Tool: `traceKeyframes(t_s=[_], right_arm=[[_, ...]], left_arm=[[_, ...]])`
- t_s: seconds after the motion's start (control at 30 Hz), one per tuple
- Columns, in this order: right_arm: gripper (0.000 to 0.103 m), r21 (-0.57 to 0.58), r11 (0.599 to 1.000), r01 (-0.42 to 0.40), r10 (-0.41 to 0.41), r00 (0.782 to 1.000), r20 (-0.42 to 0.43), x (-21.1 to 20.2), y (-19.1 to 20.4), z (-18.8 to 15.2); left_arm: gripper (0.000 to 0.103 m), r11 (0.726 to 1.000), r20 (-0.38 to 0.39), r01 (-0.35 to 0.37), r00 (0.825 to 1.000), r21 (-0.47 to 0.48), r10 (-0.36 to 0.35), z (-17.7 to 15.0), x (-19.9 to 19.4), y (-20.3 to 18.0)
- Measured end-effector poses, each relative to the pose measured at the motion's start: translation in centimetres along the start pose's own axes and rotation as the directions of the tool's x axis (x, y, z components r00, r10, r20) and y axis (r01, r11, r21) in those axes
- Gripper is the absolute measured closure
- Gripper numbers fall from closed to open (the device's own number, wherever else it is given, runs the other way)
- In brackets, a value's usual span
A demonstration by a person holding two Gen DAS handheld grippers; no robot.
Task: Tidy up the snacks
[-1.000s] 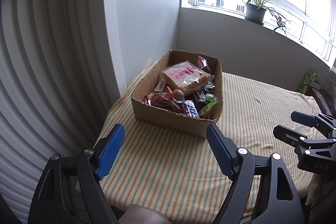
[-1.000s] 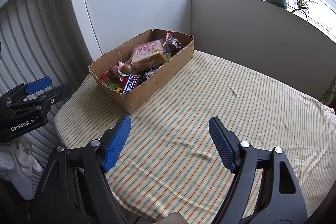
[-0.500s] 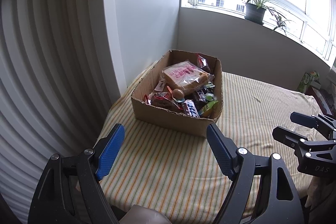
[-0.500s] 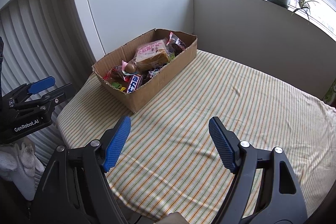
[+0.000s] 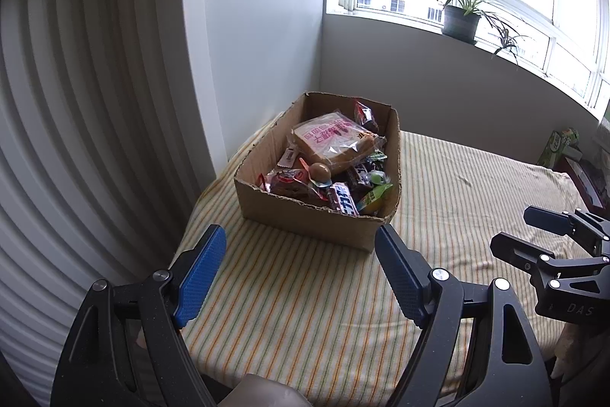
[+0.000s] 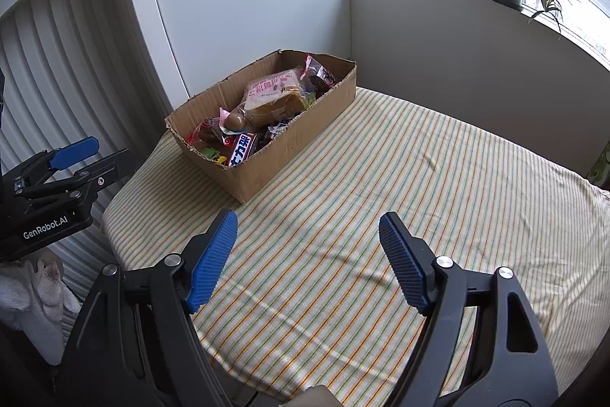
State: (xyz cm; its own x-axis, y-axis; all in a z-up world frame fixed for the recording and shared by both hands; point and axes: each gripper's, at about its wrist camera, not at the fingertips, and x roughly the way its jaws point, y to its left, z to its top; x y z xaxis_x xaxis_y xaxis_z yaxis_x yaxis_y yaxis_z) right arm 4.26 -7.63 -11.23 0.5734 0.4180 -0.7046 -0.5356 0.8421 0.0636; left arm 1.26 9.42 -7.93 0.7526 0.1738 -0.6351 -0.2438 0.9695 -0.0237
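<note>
Striped tablecloth (image 6: 381, 178) bears the snack box (image 5: 305, 220); each gripper (image 5: 297, 277) (image 6: 309, 254) gapes wide, empty.

Most snacks in the cardboard box (image 5: 305, 216) lie buried under the bread packet (image 5: 331, 142), their labels too small to read. The green carton (image 5: 558, 142) at the far right is cut off by the picture's edge.

Cardboard box (image 5: 305, 216) of snacks (image 5: 331, 147) on the counter (image 5: 457, 178), in its corner by the wall; potted plant (image 5: 461, 18) on the windowsill behind.
</note>
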Motion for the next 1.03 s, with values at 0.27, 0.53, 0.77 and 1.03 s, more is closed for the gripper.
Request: traceKeyframes(t_s=[0.27, 0.53, 0.77, 1.03], right_arm=[[0.024, 0.005, 1.000, 0.004, -0.004, 1.000, -0.006, 0.11, -0.01, -0.17], [0.024, 0.009, 1.000, 0.004, -0.004, 1.000, -0.009, 0.23, -0.25, -0.28], [0.024, 0.015, 1.000, 0.012, -0.011, 1.000, -0.021, 0.59, 0.07, -0.44], [0.024, 0.030, 1.000, 0.010, -0.009, 1.000, -0.029, 0.94, 0.17, -0.67]], left_arm=[[0.023, 1.000, -0.001, -0.007, 1.000, 0.004, 0.007, -0.10, 0.10, -0.09], [0.023, 1.000, -0.001, -0.005, 1.000, 0.003, 0.005, -0.11, 0.12, -0.13], [0.023, 1.000, -0.005, -0.002, 1.000, 0.001, 0.002, -0.12, 0.23, -0.20], [0.023, 1.000, -0.002, 0.002, 1.000, 0.002, -0.002, -0.23, 0.42, -0.05]])
